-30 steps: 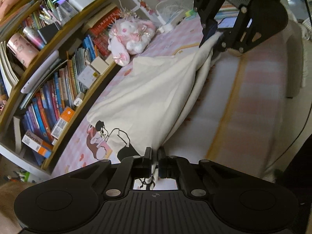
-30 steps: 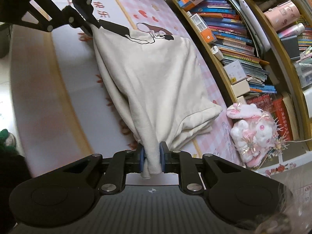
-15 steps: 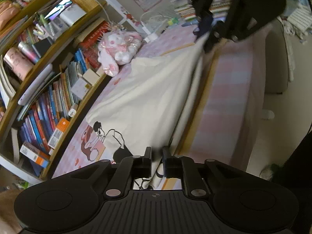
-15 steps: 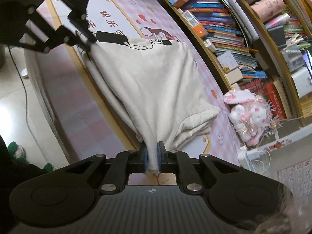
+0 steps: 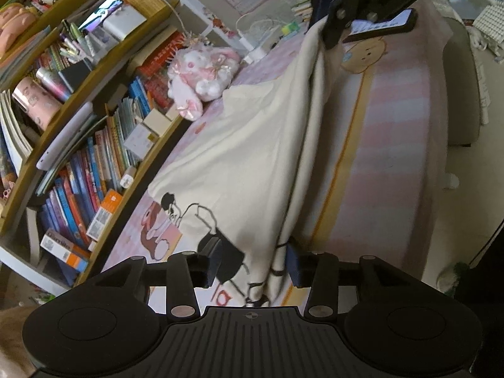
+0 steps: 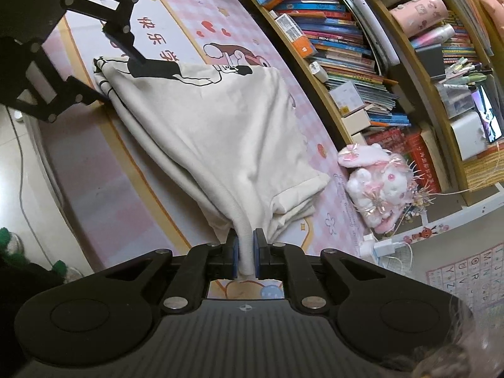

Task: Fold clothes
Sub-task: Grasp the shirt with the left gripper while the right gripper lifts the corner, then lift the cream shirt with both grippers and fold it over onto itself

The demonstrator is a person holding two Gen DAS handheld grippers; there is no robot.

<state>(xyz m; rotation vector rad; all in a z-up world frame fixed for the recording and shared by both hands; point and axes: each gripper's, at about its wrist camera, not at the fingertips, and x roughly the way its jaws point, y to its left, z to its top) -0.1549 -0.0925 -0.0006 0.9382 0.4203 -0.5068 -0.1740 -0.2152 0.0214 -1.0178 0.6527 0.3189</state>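
Observation:
A cream shirt (image 5: 245,157) with a black cartoon print lies folded lengthwise on the pink desk mat (image 5: 393,145). My left gripper (image 5: 253,266) is open, its jaws wide apart on either side of the printed end of the shirt. My right gripper (image 6: 245,253) is shut on the bunched hem end of the shirt (image 6: 220,132) and holds that end lifted. In the right wrist view the left gripper (image 6: 113,63) sits at the far printed end. In the left wrist view the right gripper (image 5: 327,12) shows at the top, clamped on the cloth.
A bookshelf (image 5: 78,145) full of books runs along the far side of the mat. A pink plush toy (image 5: 201,72) sits by the shelf near the right gripper's end. A phone (image 5: 381,25) lies on the mat. The floor (image 5: 466,208) lies past the desk's edge.
My left gripper has opened and let go of the printed end of the shirt. The right gripper stays clamped on the hem end.

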